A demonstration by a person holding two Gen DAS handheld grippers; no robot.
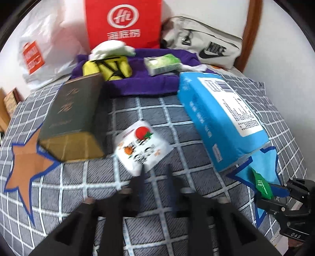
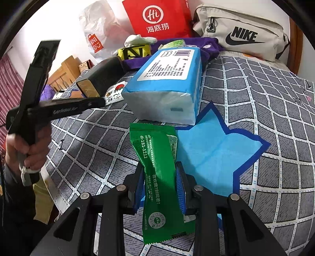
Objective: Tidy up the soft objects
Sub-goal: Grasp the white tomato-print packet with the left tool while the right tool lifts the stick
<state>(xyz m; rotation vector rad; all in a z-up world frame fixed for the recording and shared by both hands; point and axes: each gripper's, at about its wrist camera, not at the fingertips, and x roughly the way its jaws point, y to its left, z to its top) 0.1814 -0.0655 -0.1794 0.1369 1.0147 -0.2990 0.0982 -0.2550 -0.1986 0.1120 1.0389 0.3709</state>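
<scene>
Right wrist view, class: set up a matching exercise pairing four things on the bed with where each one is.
Things:
1. green packet
2. blue tissue pack
3. beige Nike bag
4. yellow pouch

Places:
A. at the back, right of the red bag
B. on the purple towel
C. between the right gripper pads
D. partly on the blue star

Pairs: 1-C, 2-D, 3-A, 4-B

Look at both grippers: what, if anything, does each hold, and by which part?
The right gripper clamps the green sachet across its middle, pads on its two long edges. The left gripper holds nothing; the white packet lies just beyond its fingertips.
</scene>
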